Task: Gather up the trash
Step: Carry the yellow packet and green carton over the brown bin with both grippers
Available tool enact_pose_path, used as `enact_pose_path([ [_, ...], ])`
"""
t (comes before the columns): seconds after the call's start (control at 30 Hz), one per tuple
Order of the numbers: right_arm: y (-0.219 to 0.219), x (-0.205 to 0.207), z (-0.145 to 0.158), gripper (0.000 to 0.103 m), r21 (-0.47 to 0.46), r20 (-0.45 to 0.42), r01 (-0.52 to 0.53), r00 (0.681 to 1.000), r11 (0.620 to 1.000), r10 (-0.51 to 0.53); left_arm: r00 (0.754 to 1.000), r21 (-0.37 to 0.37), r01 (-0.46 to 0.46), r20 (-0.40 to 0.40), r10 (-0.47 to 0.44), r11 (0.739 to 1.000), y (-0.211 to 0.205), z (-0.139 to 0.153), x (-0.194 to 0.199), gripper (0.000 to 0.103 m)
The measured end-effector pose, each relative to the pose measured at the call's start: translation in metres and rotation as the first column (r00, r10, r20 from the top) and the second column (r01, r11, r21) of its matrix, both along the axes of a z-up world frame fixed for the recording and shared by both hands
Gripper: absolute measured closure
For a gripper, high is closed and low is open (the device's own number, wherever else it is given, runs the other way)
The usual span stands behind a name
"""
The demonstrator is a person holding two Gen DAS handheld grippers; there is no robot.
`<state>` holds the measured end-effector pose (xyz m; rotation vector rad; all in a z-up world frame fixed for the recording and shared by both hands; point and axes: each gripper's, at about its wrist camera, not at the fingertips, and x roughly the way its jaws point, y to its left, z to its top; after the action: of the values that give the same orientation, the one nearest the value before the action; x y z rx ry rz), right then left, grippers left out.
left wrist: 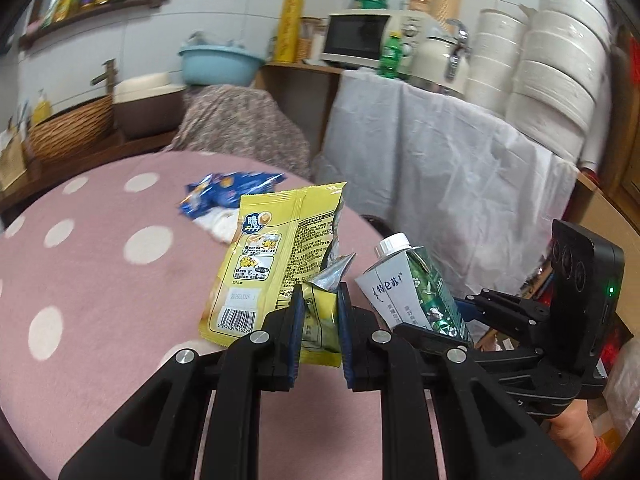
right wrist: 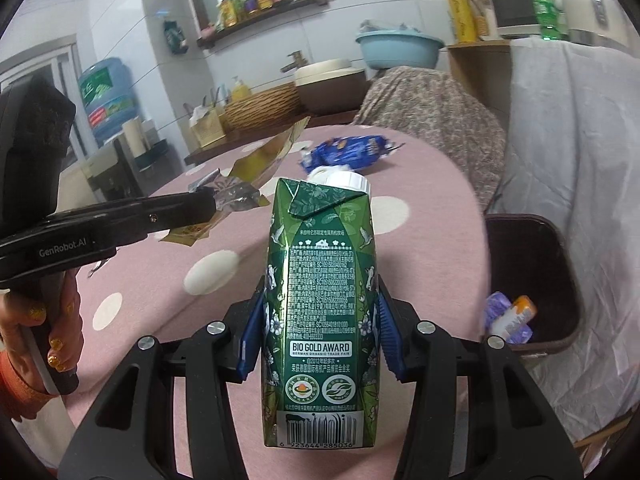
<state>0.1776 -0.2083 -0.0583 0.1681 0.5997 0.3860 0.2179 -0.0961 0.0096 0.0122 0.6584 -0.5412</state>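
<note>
My left gripper [left wrist: 319,304] is shut on a yellow snack wrapper [left wrist: 276,256] and holds it above the pink dotted table [left wrist: 100,280]. My right gripper [right wrist: 318,316] is shut on a green milk carton [right wrist: 320,300] with a white cap, held upright above the table; the carton also shows in the left wrist view [left wrist: 416,284]. A blue snack wrapper [right wrist: 348,150] and a white crumpled tissue [right wrist: 326,170] lie on the far side of the table. The left gripper with the yellow wrapper [right wrist: 260,160] shows at the left of the right wrist view.
A dark brown trash bin [right wrist: 532,280] stands on the floor right of the table, with purple and orange wrappers [right wrist: 508,314] inside. A covered chair [right wrist: 432,100] and a white-draped counter [left wrist: 440,168] stand behind the table.
</note>
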Motion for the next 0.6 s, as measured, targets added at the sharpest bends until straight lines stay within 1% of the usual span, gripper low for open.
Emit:
enact_pose_path([
  [0.1, -0.028, -0.006, 0.002, 0.053, 0.009, 0.014, 0.077, 0.997, 0.997, -0.077, 0.997, -0.003, 0.071, -0.019, -0.071, 0.997, -0.028, 0.004, 0.01, 0.086],
  [0.2, -0.058, -0.01, 0.002, 0.053, 0.025, 0.017, 0.159, 0.987, 0.987, -0.16, 0.989, -0.004, 0.141, -0.038, -0.141, 0.99, -0.059, 0.009, 0.024, 0.086],
  [0.3, -0.091, -0.013, -0.004, 0.053, 0.039, 0.005, 0.247, 0.969, 0.968, -0.247, 0.977, -0.033, 0.191, -0.089, -0.193, 0.981, -0.091, 0.01, 0.045, 0.086],
  [0.37, -0.109, -0.014, -0.009, 0.053, 0.039, -0.003, 0.297, 0.955, 0.954, -0.297, 0.97, -0.039, 0.211, -0.117, -0.215, 0.977, -0.115, 0.008, 0.059, 0.086],
  [0.43, -0.123, -0.015, -0.014, 0.053, 0.023, -0.012, 0.338, 0.941, 0.941, -0.338, 0.962, -0.031, 0.233, -0.142, -0.235, 0.972, -0.144, 0.003, 0.073, 0.086],
  [0.5, -0.138, -0.016, -0.02, 0.053, 0.02, -0.023, 0.37, 0.929, 0.929, -0.369, 0.95, -0.032, 0.252, -0.18, -0.254, 0.967, -0.169, -0.004, 0.085, 0.086],
  [0.6, -0.159, -0.015, -0.03, 0.053, 0.016, -0.052, 0.407, 0.912, 0.913, -0.406, 0.939, -0.021, 0.262, -0.223, -0.26, 0.965, -0.196, -0.018, 0.101, 0.086],
])
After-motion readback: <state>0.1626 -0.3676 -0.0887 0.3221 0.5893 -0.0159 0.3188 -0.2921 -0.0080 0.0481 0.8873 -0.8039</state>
